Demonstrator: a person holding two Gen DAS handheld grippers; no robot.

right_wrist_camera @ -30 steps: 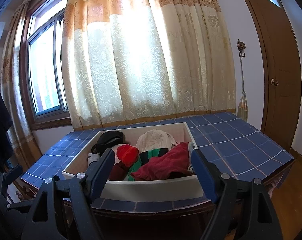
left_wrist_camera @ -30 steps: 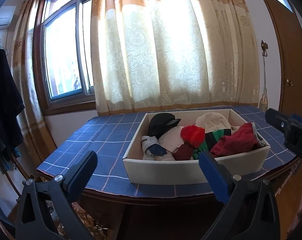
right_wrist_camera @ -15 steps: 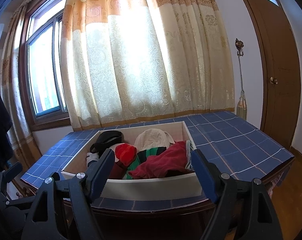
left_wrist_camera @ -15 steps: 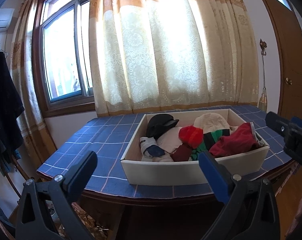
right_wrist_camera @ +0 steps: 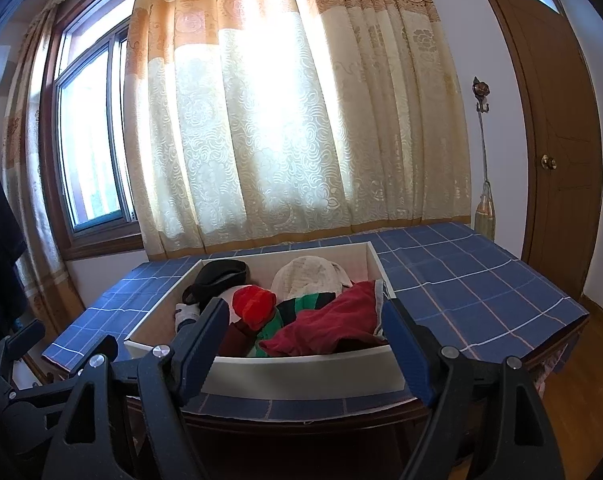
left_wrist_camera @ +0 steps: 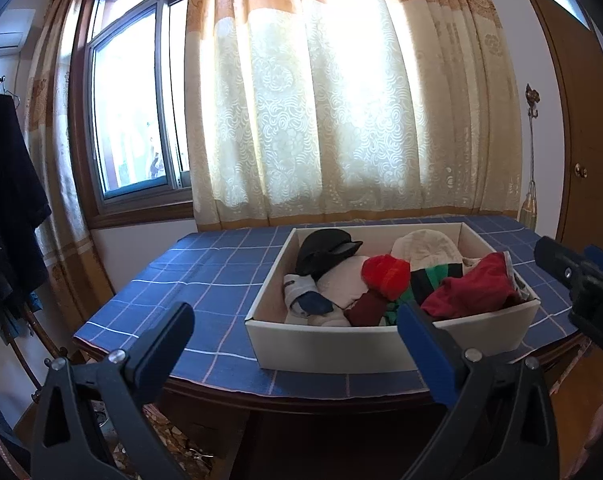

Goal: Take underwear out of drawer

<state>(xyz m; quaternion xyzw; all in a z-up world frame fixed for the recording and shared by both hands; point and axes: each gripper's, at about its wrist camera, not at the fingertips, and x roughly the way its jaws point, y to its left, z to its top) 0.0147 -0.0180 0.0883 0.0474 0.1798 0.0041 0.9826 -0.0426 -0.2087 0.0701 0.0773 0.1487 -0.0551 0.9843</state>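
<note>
White-walled, the drawer [right_wrist_camera: 301, 372] sits on the blue checked desk [right_wrist_camera: 461, 280] in the lower middle of both views, heaped with clothes. Which piece is the underwear cannot be told for sure; the dark red garment [right_wrist_camera: 329, 328] lying on top at the near right of the heap looks the likeliest. Both grippers hang short of the near wall, touching nothing. The right gripper [right_wrist_camera: 305, 344] has its jaws spread wide and empty, framing that red cloth; the left gripper [left_wrist_camera: 297, 344] is likewise agape. To do this well, bring the right jaws over the rim, pinch one raised fold only, and lift straight up so the neighbouring red hat [right_wrist_camera: 253, 306] and striped piece [right_wrist_camera: 301, 304] stay put.
</note>
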